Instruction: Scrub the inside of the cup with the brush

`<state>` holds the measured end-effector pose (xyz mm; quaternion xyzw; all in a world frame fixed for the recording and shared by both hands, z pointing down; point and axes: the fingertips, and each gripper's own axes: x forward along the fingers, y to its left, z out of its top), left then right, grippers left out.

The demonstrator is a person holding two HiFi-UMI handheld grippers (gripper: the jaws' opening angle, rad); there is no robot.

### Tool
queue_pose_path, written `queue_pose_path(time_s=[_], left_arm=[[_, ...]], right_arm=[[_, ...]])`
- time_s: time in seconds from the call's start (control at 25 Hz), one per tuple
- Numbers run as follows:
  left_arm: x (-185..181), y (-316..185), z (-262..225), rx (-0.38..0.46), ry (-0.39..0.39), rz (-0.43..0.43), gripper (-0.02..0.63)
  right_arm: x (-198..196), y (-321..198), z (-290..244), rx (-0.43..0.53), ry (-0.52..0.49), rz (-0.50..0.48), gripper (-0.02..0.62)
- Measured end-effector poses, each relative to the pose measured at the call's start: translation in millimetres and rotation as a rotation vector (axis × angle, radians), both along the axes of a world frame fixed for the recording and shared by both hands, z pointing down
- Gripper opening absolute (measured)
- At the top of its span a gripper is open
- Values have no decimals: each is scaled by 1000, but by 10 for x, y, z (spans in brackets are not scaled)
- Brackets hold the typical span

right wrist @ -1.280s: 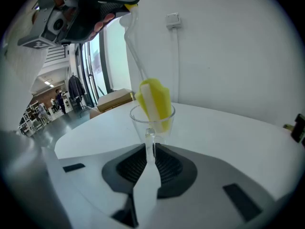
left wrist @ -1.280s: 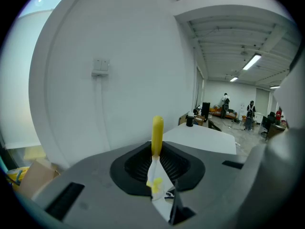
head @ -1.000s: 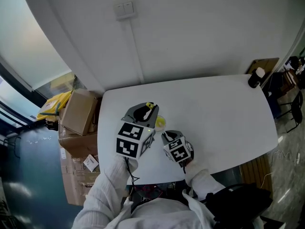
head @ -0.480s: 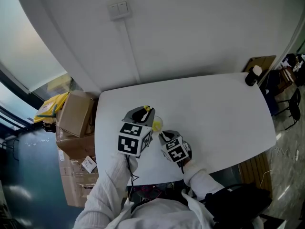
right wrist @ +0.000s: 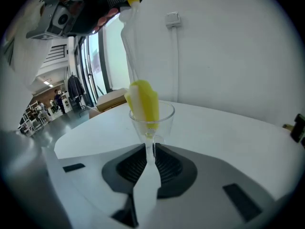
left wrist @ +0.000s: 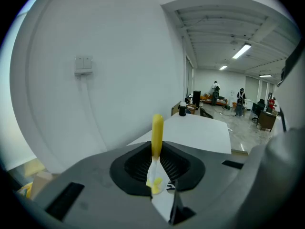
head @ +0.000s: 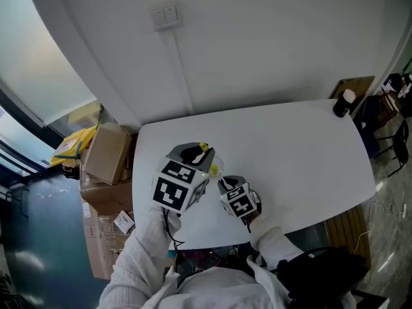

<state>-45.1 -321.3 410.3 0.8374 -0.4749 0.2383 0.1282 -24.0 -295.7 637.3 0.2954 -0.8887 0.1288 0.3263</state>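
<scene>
Right gripper [right wrist: 149, 152] is clamped on the stem of the cup [right wrist: 153, 114], which is upright at the near-left part of the table [head: 290, 140]. Left gripper [left wrist: 157, 171] is clenched on the brush [right wrist: 143, 101] handle, and the yellow head sits down inside the bowl. Scrubbing looks under way. To do it well, the person should brace the stem firmly and sweep the head round wall and bottom. Pressure should be light, since a thin stem may slip or snap.
</scene>
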Motion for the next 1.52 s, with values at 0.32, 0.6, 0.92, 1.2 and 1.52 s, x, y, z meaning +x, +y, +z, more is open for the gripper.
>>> queue_pose_path(time_s=[0.32,0.6,0.92,1.2,1.52], left_arm=[[-171,-31,550,-92,27,-104,54],[-55,35,297,-52,59,-68,54],[89,101,-152,-23,132,-32,54],[101,123,456,-199,167,-54,54],[-28,71,519,-206,157,-75,55]], right_arm=[[33,14,31,-16,11,10,106],[-15,10,-6,-8,7,-8,106],[15,33,45,-30,15,12,106],[4,36,32,-37,5,10,106],[-2,19,35,-36,7,19,106]])
